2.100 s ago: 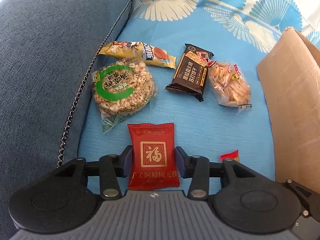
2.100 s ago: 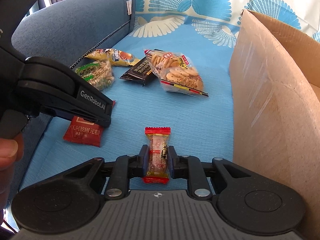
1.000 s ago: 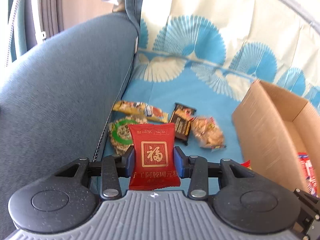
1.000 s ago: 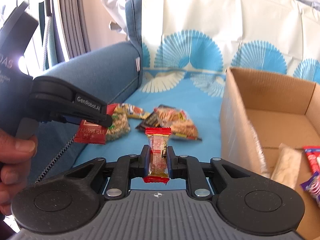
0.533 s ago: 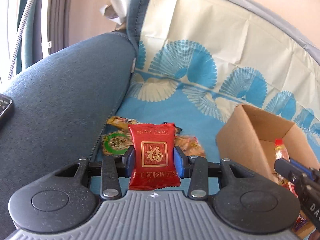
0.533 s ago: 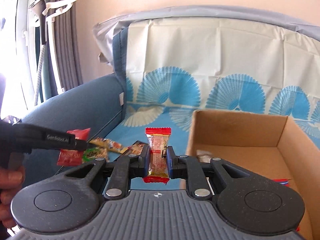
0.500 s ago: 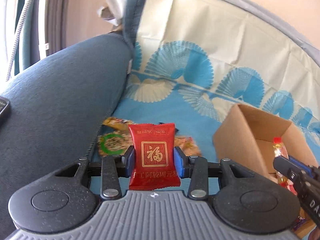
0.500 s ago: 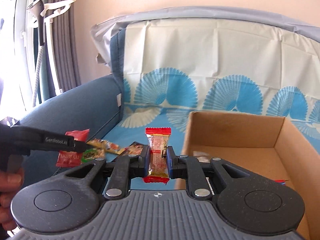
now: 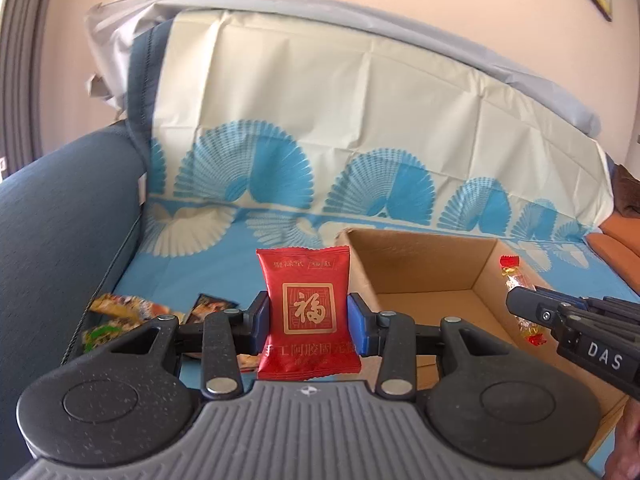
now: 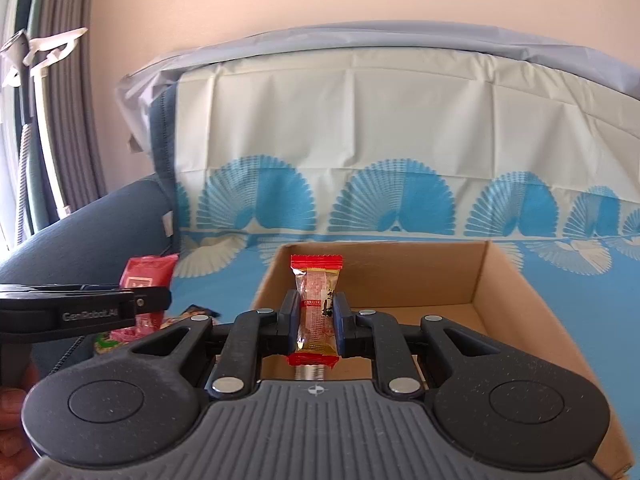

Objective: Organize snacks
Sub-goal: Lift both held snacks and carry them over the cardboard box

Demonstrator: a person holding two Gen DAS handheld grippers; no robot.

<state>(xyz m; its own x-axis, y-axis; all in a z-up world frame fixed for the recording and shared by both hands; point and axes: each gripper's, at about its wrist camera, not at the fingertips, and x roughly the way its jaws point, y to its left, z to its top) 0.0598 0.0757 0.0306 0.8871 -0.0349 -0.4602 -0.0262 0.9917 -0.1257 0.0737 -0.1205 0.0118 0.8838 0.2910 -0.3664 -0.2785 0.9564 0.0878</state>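
Carrying a snack apiece, both grippers had swung up from the blue sofa cover toward the cardboard box (image 10: 500, 276). The left gripper (image 9: 308, 320) clamped the red sachet (image 9: 307, 312) short of the box's near-left corner; the right gripper (image 10: 316, 320) pinched the slim red-ended candy (image 10: 316, 308) above the near wall. Both drops looked close. The box floor lay mostly hidden behind the tools, and the loose snacks (image 9: 120, 312) left on the cover showed only partly.
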